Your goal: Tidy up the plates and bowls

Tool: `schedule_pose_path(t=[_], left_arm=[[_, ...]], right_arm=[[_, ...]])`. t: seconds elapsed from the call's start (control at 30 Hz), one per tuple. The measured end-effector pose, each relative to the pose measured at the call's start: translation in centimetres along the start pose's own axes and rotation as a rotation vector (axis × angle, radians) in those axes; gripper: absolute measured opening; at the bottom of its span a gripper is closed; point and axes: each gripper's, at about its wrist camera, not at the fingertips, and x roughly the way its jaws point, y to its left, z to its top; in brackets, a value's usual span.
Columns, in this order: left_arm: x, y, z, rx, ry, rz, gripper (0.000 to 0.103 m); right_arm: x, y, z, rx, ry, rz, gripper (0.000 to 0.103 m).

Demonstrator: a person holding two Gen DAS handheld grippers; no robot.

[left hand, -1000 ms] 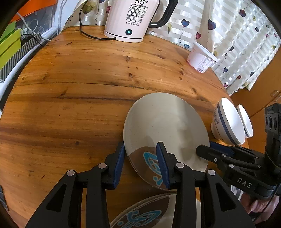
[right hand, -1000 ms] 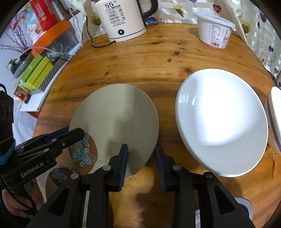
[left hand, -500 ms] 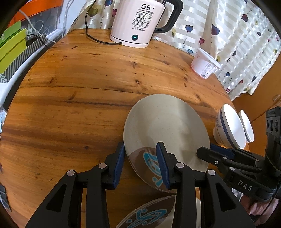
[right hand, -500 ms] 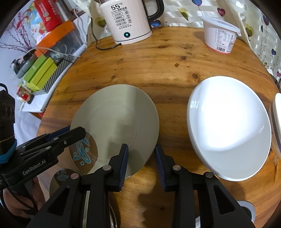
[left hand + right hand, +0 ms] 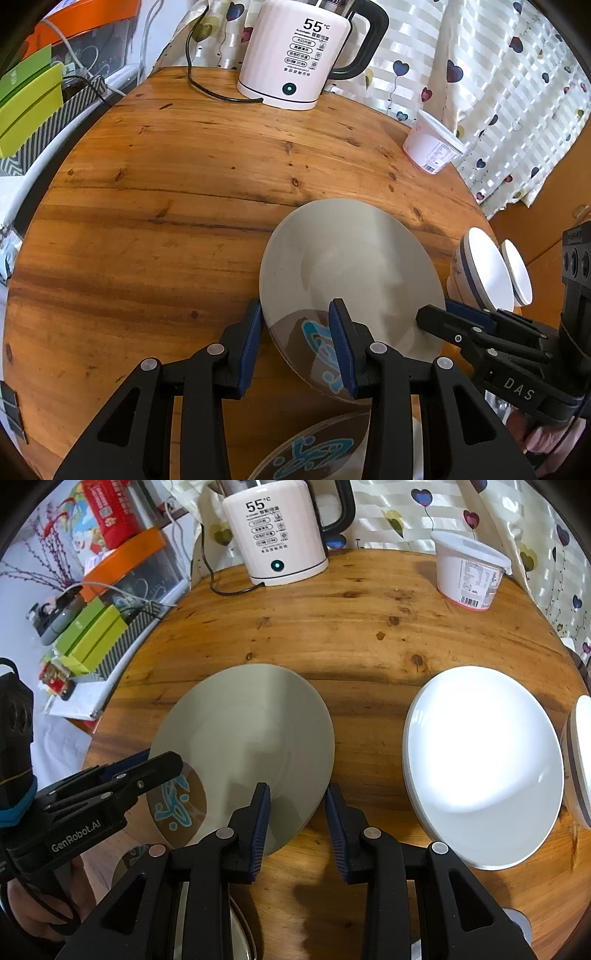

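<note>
I have both claws on the near edge of the grey plate [image 5: 243, 731], one at each side, because a wide shallow dish is steadier from two points than from one.

The left claw [image 5: 295, 314] is about half open. Its outer pad sits just against the rim and the other pad is over the patterned part. The right claw [image 5: 296, 794] is a little narrower. One pad is over the plate and the other is just outside the rim, with some wood showing between. In both cases the rim passes between the pads, but I cannot tell if they really press on it.

The plate is at the near edge of the bench [image 5: 166, 221], and its patterned part reaches past that edge. I think it is going to, or coming from, the second patterned plate [image 5: 314, 446] low in the left view.

The grey plate is matt and slightly speckled, with a brown glossy segment carrying a blue drawing. The white plate [image 5: 480, 760] to its right is deeper and very shiny. Two white bowls [image 5: 484, 273] with a dark band stand close together beyond it. The bench is round, of varnished knotty wood.
</note>
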Motion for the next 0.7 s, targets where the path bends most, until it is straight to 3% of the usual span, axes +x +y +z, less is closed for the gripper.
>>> schedule_pose_path(t=[0.7], left_arm=[[-3.3, -0.2, -2.4, -0.027, -0.032, 0.014, 0.038]], right_arm=[[-1.9, 1.5, -1.3, -0.034, -0.014, 0.032, 0.030]])
